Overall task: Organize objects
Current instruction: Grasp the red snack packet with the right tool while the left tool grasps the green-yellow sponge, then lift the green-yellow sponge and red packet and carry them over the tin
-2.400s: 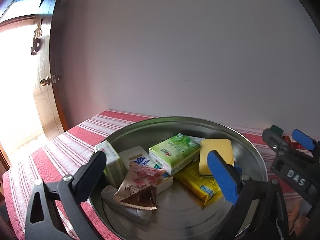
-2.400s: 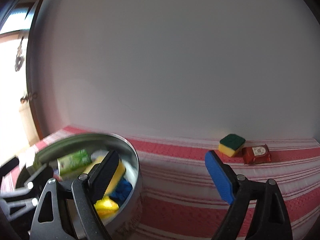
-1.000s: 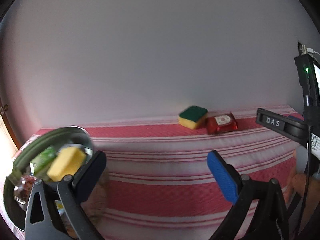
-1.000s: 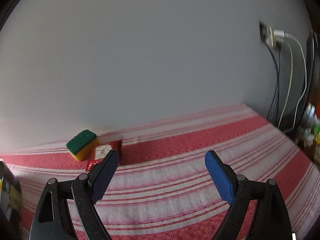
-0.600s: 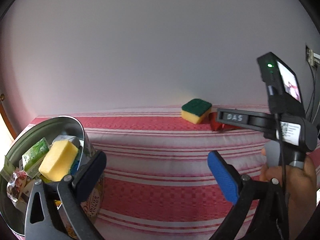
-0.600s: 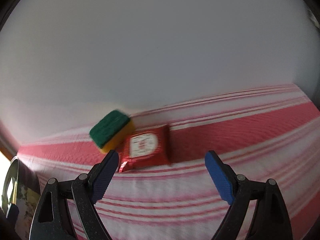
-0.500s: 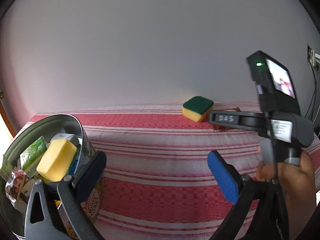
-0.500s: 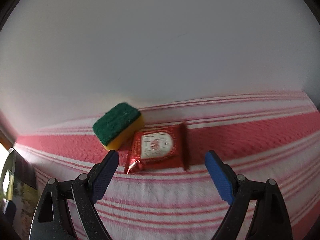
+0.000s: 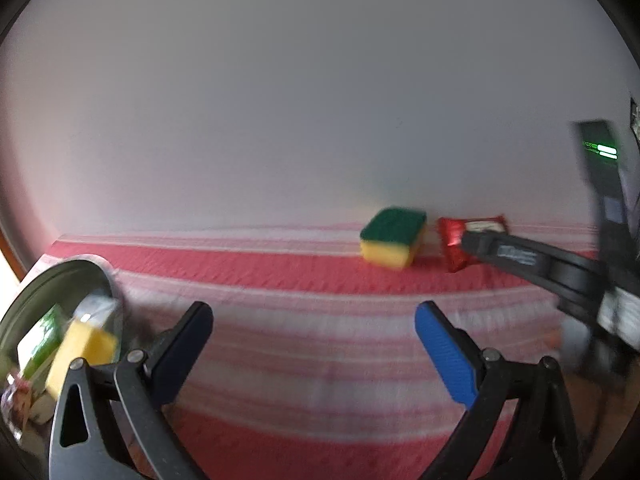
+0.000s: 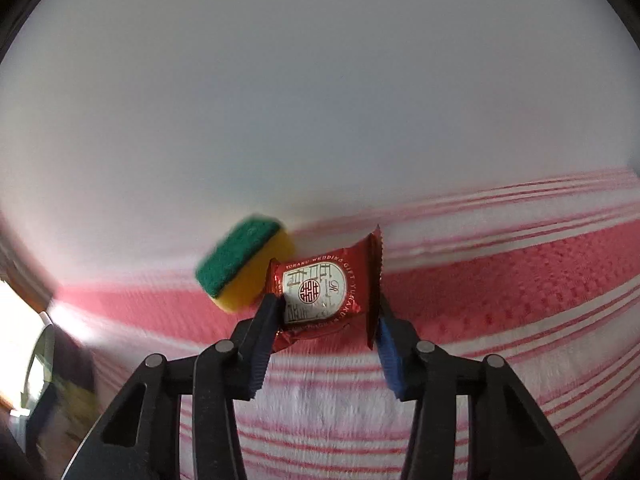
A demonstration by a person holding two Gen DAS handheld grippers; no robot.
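A red foil packet [image 10: 320, 292] with a white label lies on the red striped cloth by the wall. My right gripper [image 10: 324, 320] has its jaws closing on it; both pads touch its edges, and its right seal is bent upward. A green and yellow sponge [image 10: 244, 264] sits just left of the packet. In the left wrist view the sponge [image 9: 394, 240] and packet [image 9: 452, 240] are far ahead, with the right gripper's finger [image 9: 512, 254] reaching the packet. My left gripper [image 9: 312, 344] is open, holding nothing, above the cloth.
A round metal tin [image 9: 24, 312] stands at the left, holding a yellow sponge [image 9: 82, 350], a green pack [image 9: 40, 340] and other packets. The tin's rim [image 10: 38, 360] shows at the left edge of the right wrist view. A white wall runs behind the table.
My right gripper moved forward onto the red packet and its jaws came in from wide apart to the packet's edges. The left gripper shifted across, so the tin sits further left in its view.
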